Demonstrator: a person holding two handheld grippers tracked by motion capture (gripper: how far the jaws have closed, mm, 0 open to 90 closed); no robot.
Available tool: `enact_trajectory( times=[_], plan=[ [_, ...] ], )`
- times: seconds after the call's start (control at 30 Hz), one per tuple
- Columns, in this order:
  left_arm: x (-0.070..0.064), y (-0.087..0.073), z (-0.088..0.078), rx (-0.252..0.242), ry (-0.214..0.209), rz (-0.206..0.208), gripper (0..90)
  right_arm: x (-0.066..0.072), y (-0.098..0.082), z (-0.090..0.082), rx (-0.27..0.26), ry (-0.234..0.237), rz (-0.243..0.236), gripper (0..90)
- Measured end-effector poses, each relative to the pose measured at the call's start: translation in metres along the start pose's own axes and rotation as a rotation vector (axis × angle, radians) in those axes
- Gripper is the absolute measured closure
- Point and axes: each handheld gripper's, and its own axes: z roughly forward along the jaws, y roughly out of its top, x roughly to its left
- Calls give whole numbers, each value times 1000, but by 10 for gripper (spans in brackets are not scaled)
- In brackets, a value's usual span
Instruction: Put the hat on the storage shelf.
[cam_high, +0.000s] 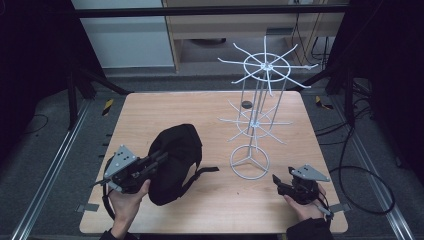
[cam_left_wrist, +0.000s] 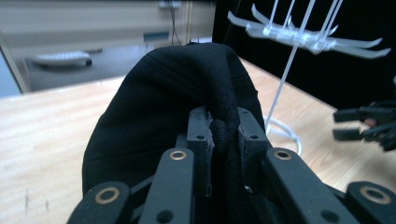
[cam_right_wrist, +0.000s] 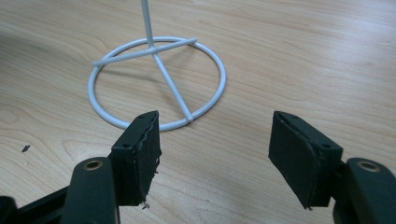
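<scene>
While pinched: black cap (cam_left_wrist: 159, 107) between left tool (cam_left_wrist: 226, 135) pads.

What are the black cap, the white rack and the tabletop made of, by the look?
Black cap: woven fabric, matte; weave shows, folds softly.
White rack: likely coated metal wire; thin, rigid, slightly glossy rods.
Tabletop: wood or wood-look laminate; pale grain, smooth.

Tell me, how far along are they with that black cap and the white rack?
Done: the left gripper has pinched a fold of the black cap, jaws shut on the cloth. In hand: the cap looks partly lifted off the table. Left, probably: hanging it on the white wire rack, whose hooks carry nothing. The right gripper waits open by the rack's ring base.
</scene>
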Motion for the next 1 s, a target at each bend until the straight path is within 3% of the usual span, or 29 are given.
enact_trajectory(
  times=[0.13,0.33,0.63,1.0],
  plan=[
    [-1,11,-14,-68,-9,-2,785,0,0,0,-1,-3,-1,336],
    [-2,18,-21,-111,-28,-10,786,0,0,0,-3,-3,1,335],
    [-10,42,-36,-236,-109,4,786,0,0,0,-5,-12,-4,335],
    [-23,70,-34,-343,-160,14,786,-1,-1,1,-6,-14,-9,332]
  ],
)
